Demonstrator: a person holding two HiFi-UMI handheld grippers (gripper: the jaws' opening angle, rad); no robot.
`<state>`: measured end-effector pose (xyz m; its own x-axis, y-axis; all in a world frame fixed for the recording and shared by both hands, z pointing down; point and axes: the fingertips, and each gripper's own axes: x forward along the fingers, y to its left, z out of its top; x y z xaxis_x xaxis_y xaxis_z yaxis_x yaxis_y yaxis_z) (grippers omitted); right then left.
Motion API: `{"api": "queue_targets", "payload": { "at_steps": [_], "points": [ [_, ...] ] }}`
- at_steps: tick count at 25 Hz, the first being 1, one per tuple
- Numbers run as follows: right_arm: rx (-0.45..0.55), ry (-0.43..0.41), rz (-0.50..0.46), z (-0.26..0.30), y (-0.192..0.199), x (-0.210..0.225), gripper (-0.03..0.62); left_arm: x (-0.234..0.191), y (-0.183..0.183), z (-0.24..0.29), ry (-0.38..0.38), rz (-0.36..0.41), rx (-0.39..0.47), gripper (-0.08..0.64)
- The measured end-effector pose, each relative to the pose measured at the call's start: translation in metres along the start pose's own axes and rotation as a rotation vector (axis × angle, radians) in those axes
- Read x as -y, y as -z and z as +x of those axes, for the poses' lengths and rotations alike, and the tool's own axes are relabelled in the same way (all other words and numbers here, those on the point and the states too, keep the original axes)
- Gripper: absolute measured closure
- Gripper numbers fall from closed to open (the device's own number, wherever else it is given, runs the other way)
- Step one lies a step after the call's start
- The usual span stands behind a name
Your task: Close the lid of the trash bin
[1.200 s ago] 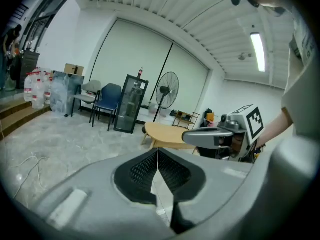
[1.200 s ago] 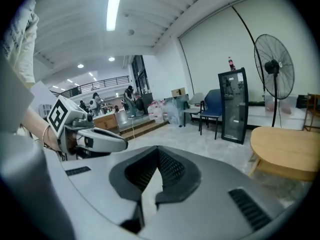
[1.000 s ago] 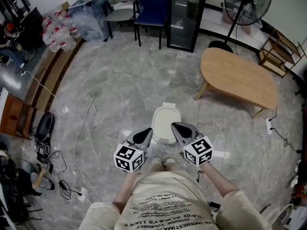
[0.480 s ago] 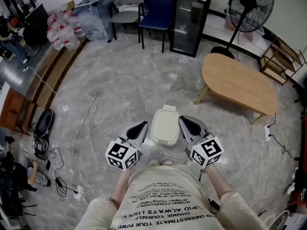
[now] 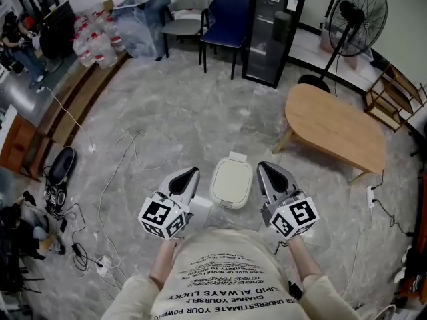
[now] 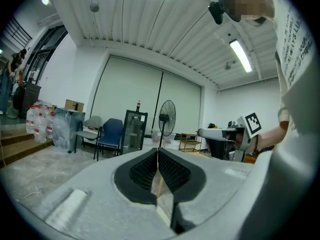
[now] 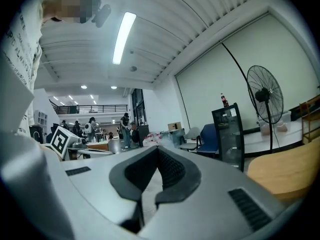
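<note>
Starting from the hand-held tools, how are the jaws found?

The left gripper (image 5: 191, 173) is seen with its dark ribbed pads pressed together and nothing pinched between them. The right gripper (image 5: 261, 167) is likewise closed and empty.

And where is the task's thing placed relative to them?

The cream, rounded-rectangular plastic trash bin (image 5: 231, 182) is stood on the grey marbled floor (image 5: 167, 125). In the head view it is framed between the two gripper tips, just beside each. Its lid is lying flat on top.

What is shown by one view only?

The bin is caught by the head view alone. By the gripper views, both pointed roughly level, the room is shown instead: a black pedestal fan (image 6: 167, 115), a black glass-door cabinet (image 6: 134, 130) and a blue chair (image 6: 111, 132). The edge of the oval wooden table (image 7: 289, 173) is given by the right gripper view. The right gripper's marker cube (image 6: 252, 124) is picked up in the left one.
</note>
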<state>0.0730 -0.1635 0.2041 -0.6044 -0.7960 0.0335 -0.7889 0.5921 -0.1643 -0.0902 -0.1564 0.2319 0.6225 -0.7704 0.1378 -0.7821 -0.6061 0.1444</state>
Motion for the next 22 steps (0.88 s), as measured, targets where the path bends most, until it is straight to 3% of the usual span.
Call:
{"api": "queue_targets", "payload": {
  "at_steps": [22],
  "points": [
    [-0.017, 0.019, -0.017, -0.0064, 0.0041, 0.0055, 0.588, -0.0057, 0.0062, -0.0100, -0.051, -0.013, -0.004, 0.537]
  ]
}}
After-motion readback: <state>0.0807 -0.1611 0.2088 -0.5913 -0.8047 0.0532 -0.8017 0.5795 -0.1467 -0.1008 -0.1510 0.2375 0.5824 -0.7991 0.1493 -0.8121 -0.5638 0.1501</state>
